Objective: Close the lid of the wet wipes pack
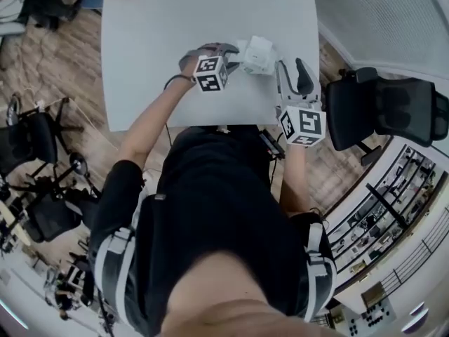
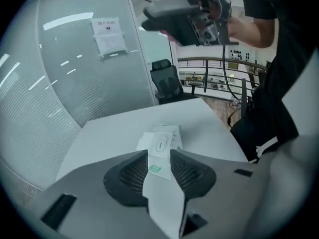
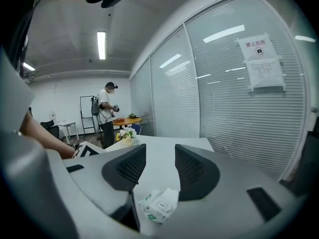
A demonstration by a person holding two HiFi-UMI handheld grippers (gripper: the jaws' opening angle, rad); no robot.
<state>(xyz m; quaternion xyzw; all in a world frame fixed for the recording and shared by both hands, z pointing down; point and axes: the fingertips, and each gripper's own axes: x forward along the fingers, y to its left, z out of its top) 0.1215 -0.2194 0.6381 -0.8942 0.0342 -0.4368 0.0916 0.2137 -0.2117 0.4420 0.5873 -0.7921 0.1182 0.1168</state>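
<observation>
Fingers of both grippers stand apart and grip nothing. The wet wipes pack lies on the pale grey worktop, toward its near right part, between the two tools. The left gripper comes at the pack from its left side and slopes down toward it, tips just beside the pack. In the left gripper view the pack sits just beyond the narrow gap of the left gripper, one green-labelled end showing between the dark ribbed pads, which do not press on it. The lid, a white panel with an oval mark, looks flat on the pack's top face, though I cannot tell whether it is fully shut. The right gripper hangs at the pack's right, nearer the worktop's front edge, close to the pack but apart from it. In its own view the right gripper points nearly level over the worktop, and the pack lies low, beneath the open gap. A black office chair stands off the worktop's right side.
</observation>
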